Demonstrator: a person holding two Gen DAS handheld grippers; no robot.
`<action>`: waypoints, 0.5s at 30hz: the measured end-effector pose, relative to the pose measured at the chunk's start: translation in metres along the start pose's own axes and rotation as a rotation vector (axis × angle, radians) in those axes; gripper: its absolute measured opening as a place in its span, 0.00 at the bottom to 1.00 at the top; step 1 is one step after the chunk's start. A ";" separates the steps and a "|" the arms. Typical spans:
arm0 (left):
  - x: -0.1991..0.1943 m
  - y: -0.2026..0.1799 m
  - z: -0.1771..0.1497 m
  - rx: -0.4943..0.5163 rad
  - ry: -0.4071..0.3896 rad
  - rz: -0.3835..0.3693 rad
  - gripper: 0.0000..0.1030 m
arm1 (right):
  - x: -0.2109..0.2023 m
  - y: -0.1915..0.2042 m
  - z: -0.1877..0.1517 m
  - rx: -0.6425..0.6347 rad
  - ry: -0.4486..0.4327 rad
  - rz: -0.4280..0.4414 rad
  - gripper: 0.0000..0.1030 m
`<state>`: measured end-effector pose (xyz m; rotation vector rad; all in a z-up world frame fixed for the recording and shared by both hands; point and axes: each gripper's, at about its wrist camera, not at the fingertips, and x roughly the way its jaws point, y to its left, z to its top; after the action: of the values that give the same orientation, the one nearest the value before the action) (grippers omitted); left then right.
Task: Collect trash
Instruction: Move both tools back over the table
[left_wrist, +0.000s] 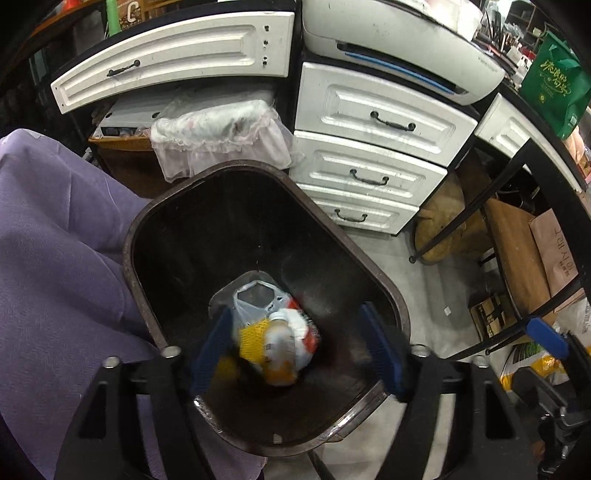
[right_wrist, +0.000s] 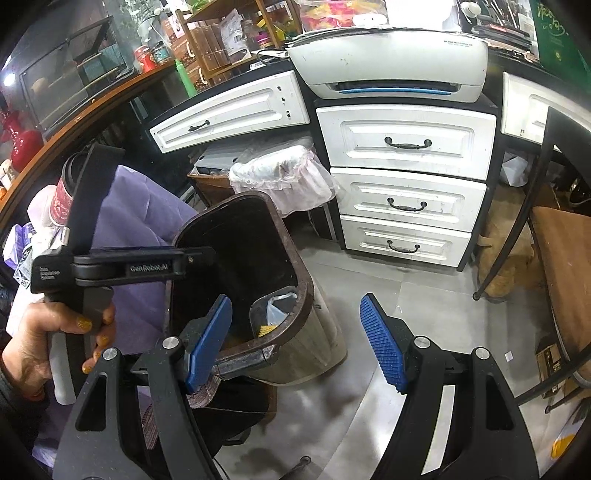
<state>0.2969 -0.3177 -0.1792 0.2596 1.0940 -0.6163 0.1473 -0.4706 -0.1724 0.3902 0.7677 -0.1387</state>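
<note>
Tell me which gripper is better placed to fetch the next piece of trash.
Probably the right gripper: open, empty, beside the brown bin. The left gripper hangs over the bin's mouth, above the bottle inside.

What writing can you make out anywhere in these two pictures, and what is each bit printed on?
"GenRobot.AI": on the black arm of the left gripper.
Large "C": on a brown box on the counter.
Chinese characters on the green bag: too stylised to read surely.
Print on the brown paper bag, the red-labelled cup, the printer and the trash in the bin: too small or blurred.
</note>
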 end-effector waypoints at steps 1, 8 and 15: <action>-0.001 0.000 0.000 0.003 0.000 -0.001 0.76 | -0.002 0.001 0.001 0.000 -0.003 0.002 0.70; -0.028 -0.003 0.002 0.001 -0.051 -0.039 0.82 | -0.014 0.010 0.011 -0.019 -0.034 0.026 0.71; -0.086 -0.006 -0.006 0.029 -0.176 -0.080 0.91 | -0.027 0.026 0.019 -0.029 -0.067 0.074 0.74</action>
<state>0.2615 -0.2909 -0.1046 0.1831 0.9295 -0.7135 0.1470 -0.4550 -0.1332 0.3844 0.6881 -0.0709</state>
